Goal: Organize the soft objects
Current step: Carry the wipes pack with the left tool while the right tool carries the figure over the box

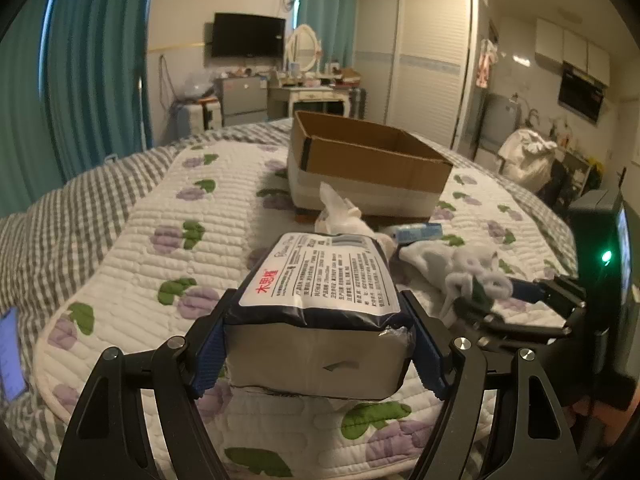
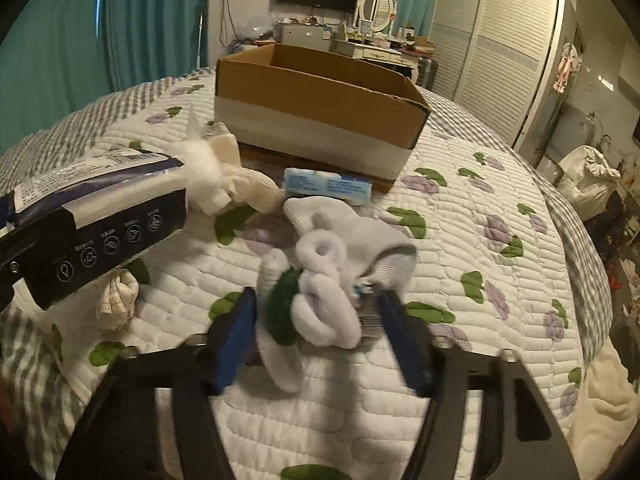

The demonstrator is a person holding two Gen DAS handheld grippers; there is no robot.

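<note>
Packet (image 1: 316, 276) of soft goods is sitting clamped between the left gripper's (image 1: 318, 344) jaws, lifted just above the quilt (image 1: 132, 248), while the right gripper's (image 2: 316, 330) jaws are standing apart around a white sock bundle (image 2: 328, 276) lying near the box (image 2: 320, 92). The right jaws are needing a firm, centred squeeze on the bundle before lifting, so no loose loop is slipping free on the way to the box.

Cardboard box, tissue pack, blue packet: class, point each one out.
Cardboard box (image 2: 320, 92), right wrist view, brown front wall.
Tissue pack (image 1: 320, 276), left wrist view, white printed label on top.
Blue packet (image 2: 328, 188), right wrist view, middle of its top face.
</note>
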